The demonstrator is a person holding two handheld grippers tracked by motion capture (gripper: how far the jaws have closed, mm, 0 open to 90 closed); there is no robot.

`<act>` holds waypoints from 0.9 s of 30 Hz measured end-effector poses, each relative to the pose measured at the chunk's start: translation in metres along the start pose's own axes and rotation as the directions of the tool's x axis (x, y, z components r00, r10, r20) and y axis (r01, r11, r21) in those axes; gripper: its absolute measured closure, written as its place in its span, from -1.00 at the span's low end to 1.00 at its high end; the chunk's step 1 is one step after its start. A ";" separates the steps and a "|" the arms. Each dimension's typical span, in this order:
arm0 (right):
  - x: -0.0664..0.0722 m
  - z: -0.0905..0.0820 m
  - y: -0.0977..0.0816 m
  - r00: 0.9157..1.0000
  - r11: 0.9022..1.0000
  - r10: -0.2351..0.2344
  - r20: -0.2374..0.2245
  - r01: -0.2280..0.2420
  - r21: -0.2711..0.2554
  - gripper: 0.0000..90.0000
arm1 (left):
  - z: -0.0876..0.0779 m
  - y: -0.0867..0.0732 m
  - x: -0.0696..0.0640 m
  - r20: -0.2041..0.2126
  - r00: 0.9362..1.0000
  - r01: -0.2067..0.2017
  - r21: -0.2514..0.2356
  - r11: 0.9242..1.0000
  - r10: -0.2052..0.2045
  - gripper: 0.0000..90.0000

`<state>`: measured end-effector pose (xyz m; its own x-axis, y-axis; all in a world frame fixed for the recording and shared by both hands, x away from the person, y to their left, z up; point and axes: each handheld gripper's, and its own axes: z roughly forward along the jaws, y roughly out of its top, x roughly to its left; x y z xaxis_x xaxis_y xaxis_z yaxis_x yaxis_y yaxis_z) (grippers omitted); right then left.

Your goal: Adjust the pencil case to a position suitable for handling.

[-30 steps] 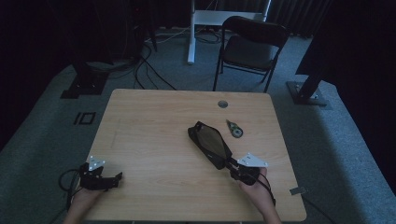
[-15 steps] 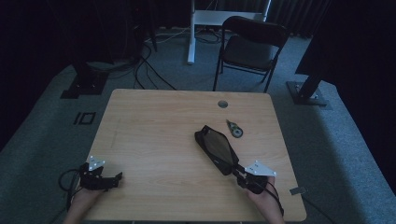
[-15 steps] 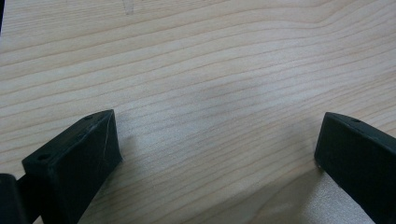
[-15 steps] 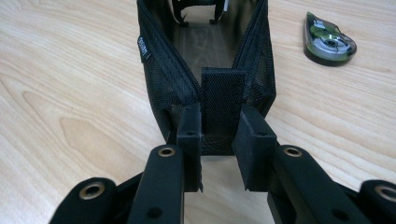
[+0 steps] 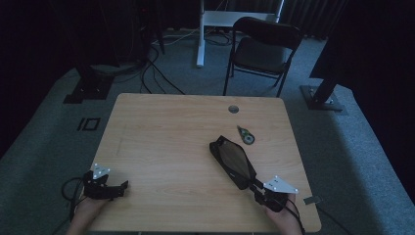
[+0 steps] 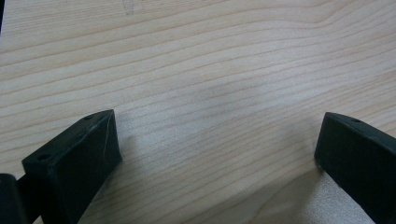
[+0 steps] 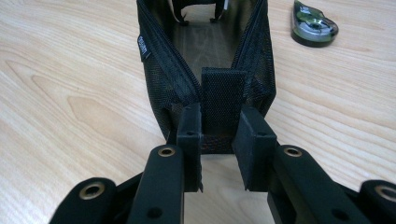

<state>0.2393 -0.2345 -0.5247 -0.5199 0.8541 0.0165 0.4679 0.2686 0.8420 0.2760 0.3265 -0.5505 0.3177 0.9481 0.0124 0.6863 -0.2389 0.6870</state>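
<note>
Left tongs (image 6: pixel 217 154) spread wide, low over bare wooden table (image 6: pixel 210 70)

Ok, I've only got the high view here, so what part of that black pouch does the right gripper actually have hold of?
Observer: The right gripper has its jaws shut on the webbing tab at the near end of the black pouch, not on the mesh.
Operator: Is the pouch zipped up?
Observer: No. The right gripper view looks straight in between the parted zip edges, so the top is open.
Operator: And the left gripper, is it holding anything?
Observer: No. The left gripper has its jaws wide apart, with only bare wood of the table between them.
</note>
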 end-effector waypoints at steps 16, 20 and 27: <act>0.002 -0.011 -0.002 1.000 1.000 -0.017 -0.002 0.017 -0.009 0.39 | 0.000 0.000 0.000 0.000 1.000 0.000 0.000 1.000 0.000 -1.00; -0.002 -0.016 0.003 1.000 0.999 -0.002 -0.014 0.001 -0.045 0.24 | 0.000 0.000 0.000 0.000 1.000 0.000 0.000 1.000 0.000 -1.00; -0.013 -0.027 0.015 1.000 0.996 0.011 -0.002 -0.011 -0.094 0.12 | 0.000 0.000 0.000 0.000 1.000 0.000 0.000 1.000 0.000 -1.00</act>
<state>0.2341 -0.2535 -0.4977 -0.5164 0.8559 0.0268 0.4047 0.2163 0.8885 0.2759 0.3265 -0.5505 0.3177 0.9481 0.0124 0.6863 -0.2390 0.6869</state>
